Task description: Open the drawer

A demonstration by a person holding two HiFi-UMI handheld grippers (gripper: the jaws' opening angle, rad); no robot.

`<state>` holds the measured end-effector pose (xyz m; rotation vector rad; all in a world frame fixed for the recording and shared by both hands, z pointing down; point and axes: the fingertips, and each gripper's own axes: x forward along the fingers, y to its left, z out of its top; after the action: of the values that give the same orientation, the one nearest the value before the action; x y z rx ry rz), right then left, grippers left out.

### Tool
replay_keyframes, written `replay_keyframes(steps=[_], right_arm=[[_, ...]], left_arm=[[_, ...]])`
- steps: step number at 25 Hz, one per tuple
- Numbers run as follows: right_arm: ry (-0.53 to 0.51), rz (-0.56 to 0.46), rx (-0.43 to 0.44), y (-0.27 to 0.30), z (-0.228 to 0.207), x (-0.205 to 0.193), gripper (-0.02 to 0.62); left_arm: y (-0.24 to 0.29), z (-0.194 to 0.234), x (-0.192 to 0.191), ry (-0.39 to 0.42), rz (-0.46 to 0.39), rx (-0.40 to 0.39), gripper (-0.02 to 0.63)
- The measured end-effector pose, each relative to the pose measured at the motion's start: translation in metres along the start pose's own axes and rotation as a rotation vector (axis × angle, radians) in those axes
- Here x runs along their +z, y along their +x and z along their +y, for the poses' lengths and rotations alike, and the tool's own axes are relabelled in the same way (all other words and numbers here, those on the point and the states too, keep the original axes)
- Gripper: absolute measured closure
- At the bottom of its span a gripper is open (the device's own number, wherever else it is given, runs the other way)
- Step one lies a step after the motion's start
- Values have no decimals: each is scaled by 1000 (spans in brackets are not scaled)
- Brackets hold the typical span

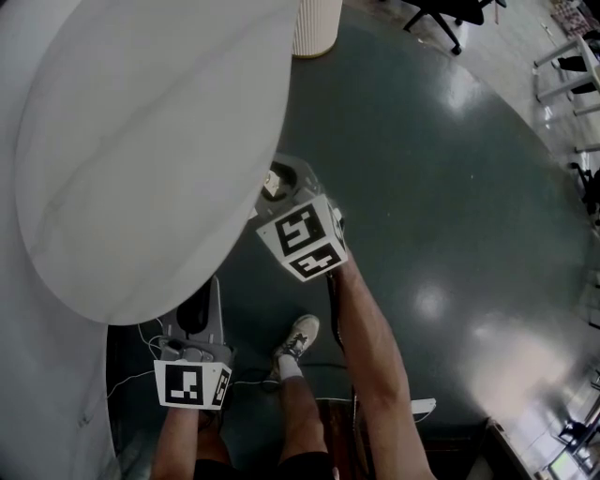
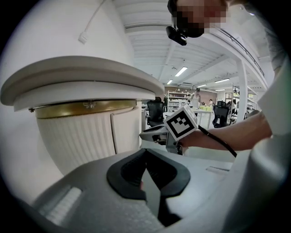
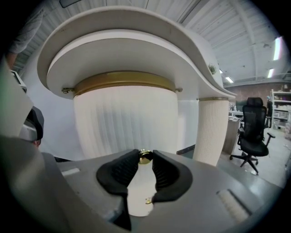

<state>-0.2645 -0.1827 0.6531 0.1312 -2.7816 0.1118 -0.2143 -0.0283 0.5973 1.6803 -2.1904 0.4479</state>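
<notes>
A round white tabletop [image 3: 122, 27] rests on a fluted white drum [image 3: 127, 123] with a gold band [image 3: 122, 79] under it. A small gold knob [image 3: 145, 156] sticks out of the drum's front. My right gripper [image 3: 145, 160] has that knob between its fingertips, and both black pads touch it. In the head view the right gripper [image 1: 274, 185] reaches under the tabletop's [image 1: 141, 141] edge. The left gripper view shows it [image 2: 153, 135] level against the drum [image 2: 77, 136]. My left gripper [image 2: 146, 157] hangs lower left [image 1: 194, 314], pads together, holding nothing.
A second fluted column [image 3: 211, 132] stands to the right of the drum, also at the top of the head view [image 1: 316, 26]. A black office chair [image 3: 252, 127] stands beyond it. The person's legs and shoe [image 1: 298, 339] stand on a dark glossy floor [image 1: 450, 187].
</notes>
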Motion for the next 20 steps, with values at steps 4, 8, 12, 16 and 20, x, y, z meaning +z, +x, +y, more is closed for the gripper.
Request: replay_keyframes(steps=[4,8,12,16,20], right_arm=[[-14,23,3,-3,0,-4,497],[-1,13,-6,-19,-8,-8,497],[13,17,-17,-36,-15,-14,497],[26,28,-36,-58,-25,-24,497],[49,33,-57,-88,-36,-36,499]], left_arm=[[-1,-1,2,3,-5,-8,597],[-3,-7,1,9,-4,-20,597],[-1,-20,2,14,-1,-41,597],[0,-38,7,22,-5,-65,597],[1,-57,17,31,-12,-94,597]])
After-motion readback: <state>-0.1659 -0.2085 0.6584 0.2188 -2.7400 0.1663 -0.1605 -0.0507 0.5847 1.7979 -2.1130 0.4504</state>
